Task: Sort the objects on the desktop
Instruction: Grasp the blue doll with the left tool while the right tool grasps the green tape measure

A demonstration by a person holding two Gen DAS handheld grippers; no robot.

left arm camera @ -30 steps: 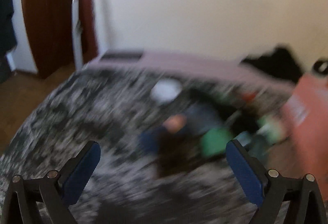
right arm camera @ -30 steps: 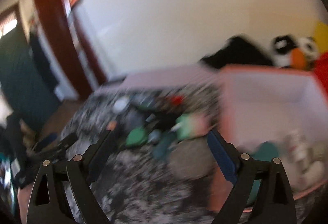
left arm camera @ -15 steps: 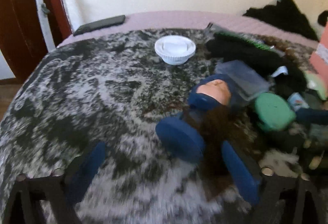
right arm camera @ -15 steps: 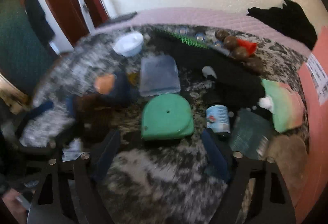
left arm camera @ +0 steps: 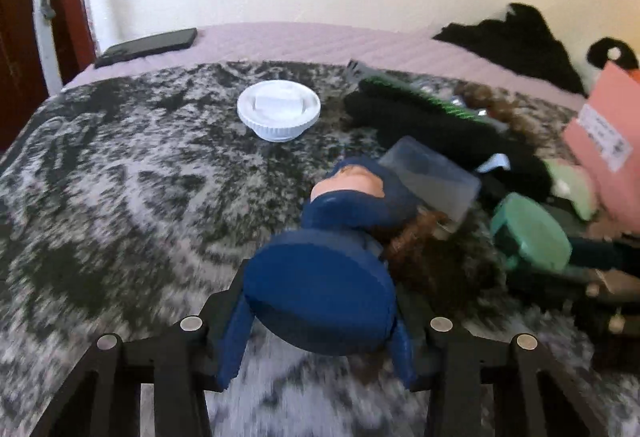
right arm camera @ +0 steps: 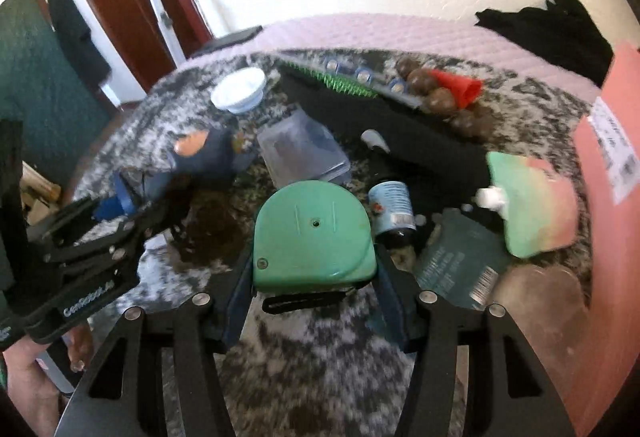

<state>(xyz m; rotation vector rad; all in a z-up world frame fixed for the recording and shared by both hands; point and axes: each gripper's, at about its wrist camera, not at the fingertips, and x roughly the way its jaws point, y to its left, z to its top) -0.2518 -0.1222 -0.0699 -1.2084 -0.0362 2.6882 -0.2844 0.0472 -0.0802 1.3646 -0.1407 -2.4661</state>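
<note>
A blue doll [left arm camera: 344, 209] with brown hair lies on the grey mottled blanket [left arm camera: 120, 197], its round base toward me. My left gripper [left arm camera: 320, 317] has its jaws closing, and both blue pads sit against the sides of that base. A green tape measure [right arm camera: 312, 233] lies flat to the doll's right. My right gripper [right arm camera: 314, 289] is closing on it too, with a pad against each side of it. The right wrist view also shows the left gripper [right arm camera: 100, 237] at the doll [right arm camera: 208, 153].
Behind lie a white ribbed lid [left arm camera: 279, 109], a clear plastic box [left arm camera: 432, 177], a black phone [left arm camera: 148, 45] and black cloth [left arm camera: 520, 41]. A small can [right arm camera: 392, 205], a green-pink pouch [right arm camera: 532, 201] and a dark packet [right arm camera: 456, 261] crowd the pink box [right arm camera: 608, 173] on the right.
Both grippers have come down and forward onto the blanket. Their wide jaws have narrowed, the left around the doll's base, the right around the green tape measure.
</note>
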